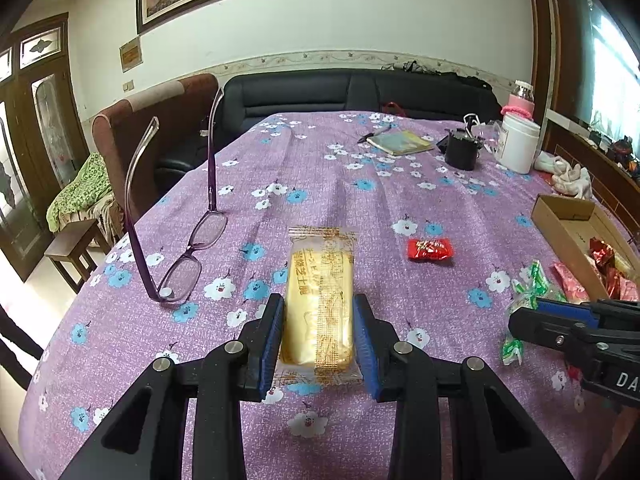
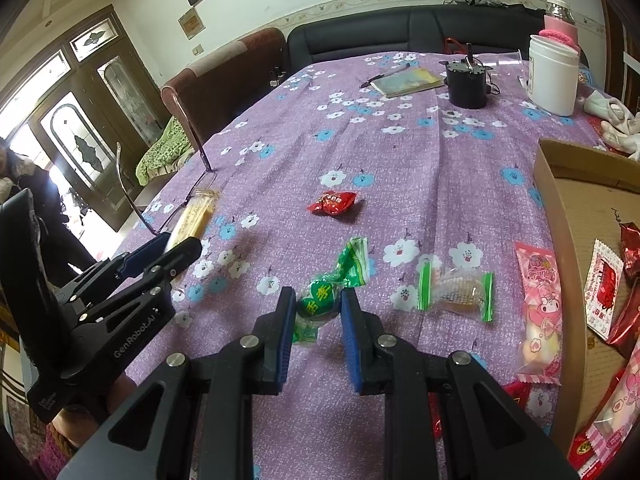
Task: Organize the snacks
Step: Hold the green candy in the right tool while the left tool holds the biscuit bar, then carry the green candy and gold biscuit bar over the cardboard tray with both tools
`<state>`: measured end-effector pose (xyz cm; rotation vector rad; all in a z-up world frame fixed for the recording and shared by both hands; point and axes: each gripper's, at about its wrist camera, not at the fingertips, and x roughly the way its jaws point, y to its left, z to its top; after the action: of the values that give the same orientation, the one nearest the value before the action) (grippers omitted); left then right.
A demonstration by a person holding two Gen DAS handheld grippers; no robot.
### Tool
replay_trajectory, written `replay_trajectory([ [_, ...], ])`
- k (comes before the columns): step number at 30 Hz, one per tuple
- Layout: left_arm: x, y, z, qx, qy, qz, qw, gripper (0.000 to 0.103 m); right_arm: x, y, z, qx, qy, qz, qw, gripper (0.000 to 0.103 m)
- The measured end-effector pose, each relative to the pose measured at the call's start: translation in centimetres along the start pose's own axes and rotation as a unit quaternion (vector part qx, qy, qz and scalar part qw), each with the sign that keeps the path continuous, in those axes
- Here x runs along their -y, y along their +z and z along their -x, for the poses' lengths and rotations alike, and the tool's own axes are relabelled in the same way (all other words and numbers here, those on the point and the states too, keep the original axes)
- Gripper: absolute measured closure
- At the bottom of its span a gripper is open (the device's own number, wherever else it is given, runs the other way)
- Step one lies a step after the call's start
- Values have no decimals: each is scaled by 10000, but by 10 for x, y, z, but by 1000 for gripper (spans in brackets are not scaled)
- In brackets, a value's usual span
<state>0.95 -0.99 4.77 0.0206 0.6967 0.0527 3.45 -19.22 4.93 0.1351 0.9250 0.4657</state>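
Item one, a yellow cheese-cake bar in a clear film wrapper (image 1: 320, 300), is pinched across its width between the blue pads of the left tongs (image 1: 319, 322) and is carried over the purple flowered surface (image 1: 360, 192), just beside a pair of purple glasses (image 1: 188, 256). It is judged light and soft; the film is slippery and the cake is easily crushed, so a gentle hold at the middle of the long sides is preferred. Item two, a green twist-wrapped sweet (image 2: 320, 300), is clamped at its round body by the right tongs (image 2: 319, 304), its crinkled tails left free. It is judged small, light and firm; the tails would be pulled loose if taken instead. A red wrapped sweet (image 2: 332, 203), a clear-wrapped sweet with green ends (image 2: 456, 292) and a pink packet (image 2: 538, 308) are left lying on the surface. A cardboard box (image 2: 560, 216) at the right, already partly filled with packets, is presumed the destination.
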Motion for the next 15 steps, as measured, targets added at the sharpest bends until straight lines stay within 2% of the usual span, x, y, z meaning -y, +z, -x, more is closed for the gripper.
replay_trajectory([
  [15, 0, -1, -2, -38, 10, -3, 10000, 67, 13, 7, 10, 171, -44, -214, 9996, 81],
])
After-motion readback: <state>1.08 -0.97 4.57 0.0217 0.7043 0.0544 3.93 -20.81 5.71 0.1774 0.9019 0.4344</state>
